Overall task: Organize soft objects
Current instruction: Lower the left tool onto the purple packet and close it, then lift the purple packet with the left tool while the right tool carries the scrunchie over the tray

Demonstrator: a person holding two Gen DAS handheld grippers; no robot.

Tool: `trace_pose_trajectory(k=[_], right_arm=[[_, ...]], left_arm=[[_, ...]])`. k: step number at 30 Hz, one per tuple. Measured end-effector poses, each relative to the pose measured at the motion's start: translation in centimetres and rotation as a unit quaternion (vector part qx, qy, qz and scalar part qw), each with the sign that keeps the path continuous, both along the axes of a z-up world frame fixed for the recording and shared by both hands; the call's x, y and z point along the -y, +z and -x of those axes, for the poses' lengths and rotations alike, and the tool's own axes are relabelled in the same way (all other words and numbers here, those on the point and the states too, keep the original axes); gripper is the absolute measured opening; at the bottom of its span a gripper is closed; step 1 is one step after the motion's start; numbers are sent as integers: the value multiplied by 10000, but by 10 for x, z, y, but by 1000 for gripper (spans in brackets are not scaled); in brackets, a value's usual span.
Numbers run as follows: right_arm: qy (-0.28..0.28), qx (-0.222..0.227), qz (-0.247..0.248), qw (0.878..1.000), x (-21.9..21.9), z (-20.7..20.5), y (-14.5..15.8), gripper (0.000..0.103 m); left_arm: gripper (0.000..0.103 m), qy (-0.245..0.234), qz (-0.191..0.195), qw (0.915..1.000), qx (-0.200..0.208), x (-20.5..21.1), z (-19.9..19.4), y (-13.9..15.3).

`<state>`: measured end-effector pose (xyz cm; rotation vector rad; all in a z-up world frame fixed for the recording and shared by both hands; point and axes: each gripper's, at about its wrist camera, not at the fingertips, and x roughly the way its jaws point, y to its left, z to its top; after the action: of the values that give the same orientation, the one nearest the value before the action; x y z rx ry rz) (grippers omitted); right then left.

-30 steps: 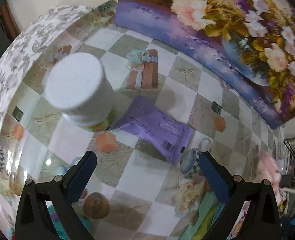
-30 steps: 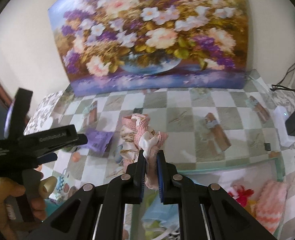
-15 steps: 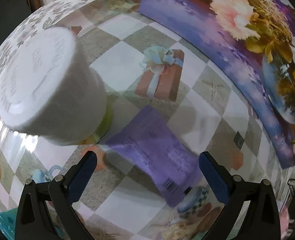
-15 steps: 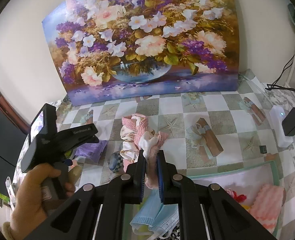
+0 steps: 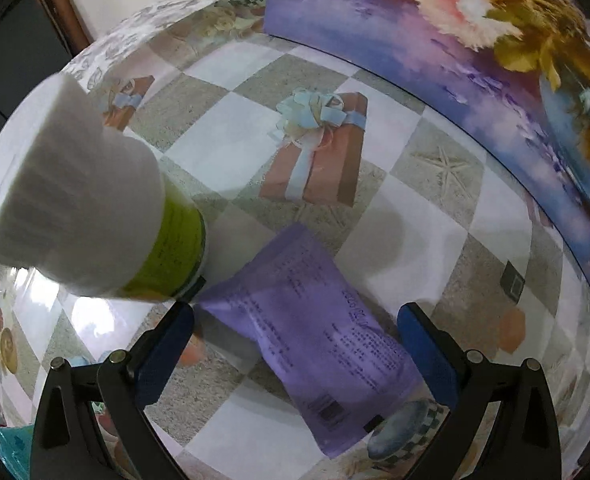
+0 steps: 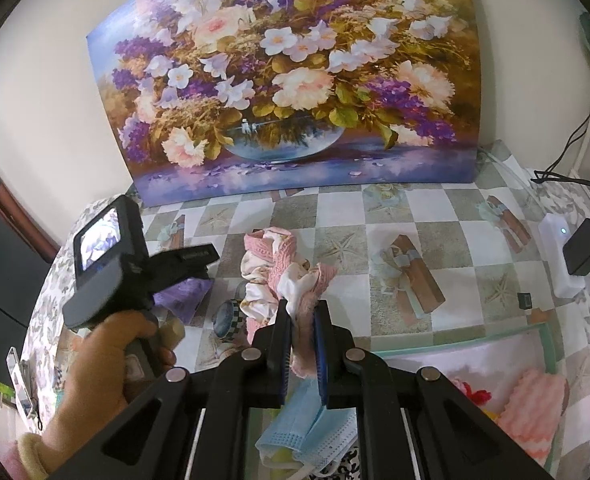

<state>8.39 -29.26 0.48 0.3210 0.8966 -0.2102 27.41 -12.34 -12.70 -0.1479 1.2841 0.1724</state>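
I am working on the purple soft pack (image 5: 315, 332), which is lying flat on the checkered table (image 5: 235, 140) in the lower centre of the left wrist view, its upper left corner touching or nearly touching the base of a white-capped green bottle (image 5: 95, 208). In the right wrist view only a corner of the pack shows at centre left, behind the left tool.

I am holding the left tool (image 5: 295, 344) wide open, nothing gripped, one pad at each side of the pack. Whether the pads are already at table height I cannot tell.

The right tool (image 6: 303, 320) is closed on a pink and white cloth bundle (image 6: 279, 276), which is resting partly on the table at frame centre. A blue face mask (image 6: 307, 428) is lying below it at the bottom, and a tray (image 6: 547, 344) with pink soft items is sitting at lower right.

Procedure for the step in hand, as I judge it:
1. Centre the pack between the pads of the left tool.
2. Keep the left pad apart from the bottle; contact may topple it.
3. Lower until the pads are bracketing the pack's edges, then close gently. The pack will likely buckle, so grip its thicker middle.
4. Lift straight up.
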Motion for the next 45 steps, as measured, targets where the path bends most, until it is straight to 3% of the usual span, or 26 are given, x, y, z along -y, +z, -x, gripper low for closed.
trace_pose_trajectory(k=[2,7,14,20,31,41,45], right_arm=[[6,-13,5,10000,0,0,0,11],[-8,-42,4,10000,-1,1,0,11],[-44,-73,2,10000,-2,6,2,11],[-73,-50,-95,9999,-8,13,8,11],[47,-18,45,10000,-35,42,22,11],[-92,142,259,9995,-43,79,42,11],[-112,241,344,9991,-47,92,50,11]], left_arm=[[93,-116,-8,9999,64,4,8,2],[60,-446,-30,9988,203,11,22,10],[48,-748,-2,9968,267,8,48,15],[45,-909,135,9955,235,-4,81,22],[41,-1206,825,9887,332,-18,141,47],[41,-1474,1214,9753,1107,-43,177,129],[41,-1650,1352,9675,1359,-43,193,147]])
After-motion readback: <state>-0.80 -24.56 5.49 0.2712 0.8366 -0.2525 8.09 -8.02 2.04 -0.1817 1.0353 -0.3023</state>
